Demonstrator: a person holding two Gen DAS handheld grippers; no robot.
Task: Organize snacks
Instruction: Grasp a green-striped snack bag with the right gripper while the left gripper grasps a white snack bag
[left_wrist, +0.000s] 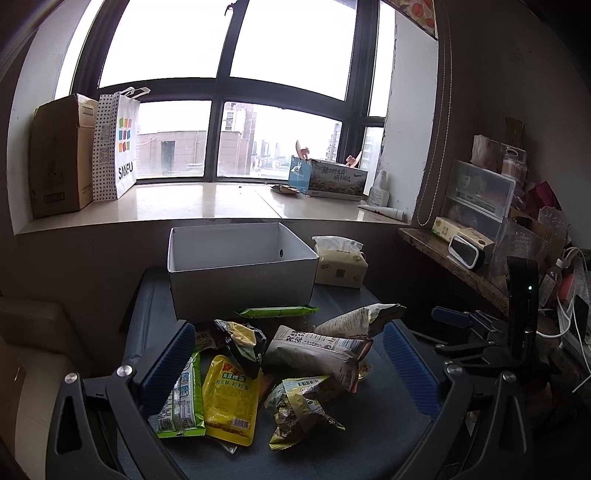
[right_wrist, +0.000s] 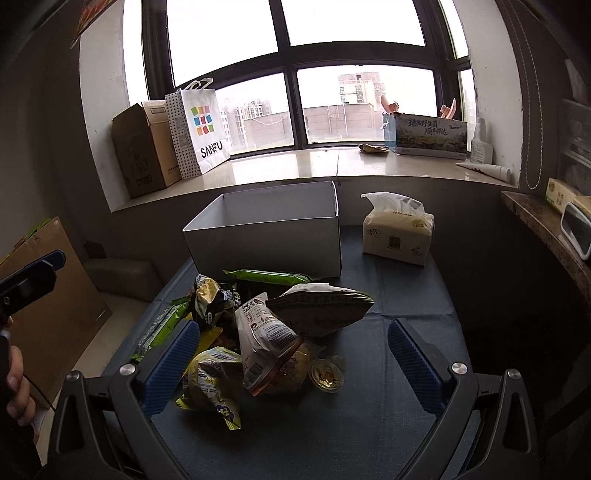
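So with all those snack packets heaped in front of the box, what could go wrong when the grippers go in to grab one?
The snack packets overlap in a loose pile, so closing on the yellow packet may drag its neighbours along. The small round jelly cup lies half tucked beside the white bag; it might roll away or be missed. The white box sits right behind the long green packet, so a reach there could nudge the box.

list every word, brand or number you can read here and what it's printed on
"SANFU": white paper bag on the windowsill.
Large Chinese slogan on the blue carton at the right of the sill: visible but too distorted to quote.
Chinese brand mark on the tissue pack: too small to quote.
Yellow snack pouch and the other snack packets: Chinese print and barcodes, too blurred to read.
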